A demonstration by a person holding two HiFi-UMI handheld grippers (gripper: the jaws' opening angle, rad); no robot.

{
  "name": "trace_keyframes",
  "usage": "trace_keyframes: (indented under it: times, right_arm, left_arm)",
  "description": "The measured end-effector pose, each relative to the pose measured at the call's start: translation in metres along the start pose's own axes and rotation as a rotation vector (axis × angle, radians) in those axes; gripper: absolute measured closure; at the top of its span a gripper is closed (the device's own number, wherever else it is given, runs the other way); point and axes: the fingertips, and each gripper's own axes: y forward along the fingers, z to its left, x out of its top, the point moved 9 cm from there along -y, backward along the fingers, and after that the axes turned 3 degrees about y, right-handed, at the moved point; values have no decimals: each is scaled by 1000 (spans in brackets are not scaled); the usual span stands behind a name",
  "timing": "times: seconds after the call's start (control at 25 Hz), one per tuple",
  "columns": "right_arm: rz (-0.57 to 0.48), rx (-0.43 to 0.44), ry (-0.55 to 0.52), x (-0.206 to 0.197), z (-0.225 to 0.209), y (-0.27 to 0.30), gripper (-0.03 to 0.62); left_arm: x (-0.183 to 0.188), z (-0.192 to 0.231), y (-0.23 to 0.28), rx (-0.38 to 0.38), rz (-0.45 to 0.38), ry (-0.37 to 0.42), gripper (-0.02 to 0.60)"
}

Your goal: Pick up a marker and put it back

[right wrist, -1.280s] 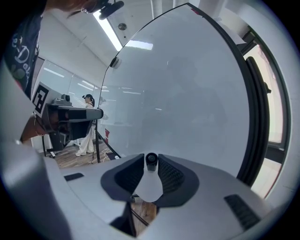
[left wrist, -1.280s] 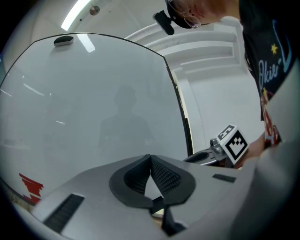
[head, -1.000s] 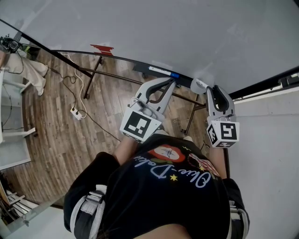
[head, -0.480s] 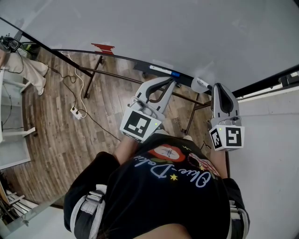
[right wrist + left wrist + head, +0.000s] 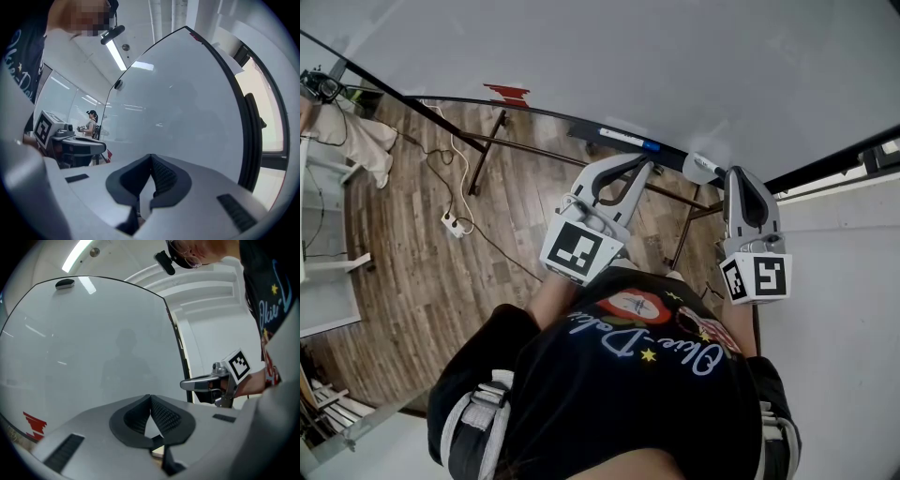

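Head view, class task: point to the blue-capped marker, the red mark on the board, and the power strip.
blue-capped marker [image 5: 623, 140], head view, its white barrel.
red mark [image 5: 506, 94], head view, its middle.
power strip [image 5: 450, 224], head view, its white body.

Office or lab room: whiteboard [image 5: 628, 66] on stand, wood-look floor [image 5: 412, 244].

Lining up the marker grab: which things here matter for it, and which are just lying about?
Job: white marker with a blue end; the black whiteboard ledge it lies on; right tongs, just closed on nothing.
Lying about: white power strip on the wooden floor; beige cloth; red logo on the whiteboard.
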Motion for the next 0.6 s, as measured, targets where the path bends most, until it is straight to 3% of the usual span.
trace_keyframes:
  times: [0.6]
  right_arm:
    - [-2, 32, 28, 3, -6, -4, 594]
  left_arm:
    - [0, -6, 2, 11, 3, -7, 578]
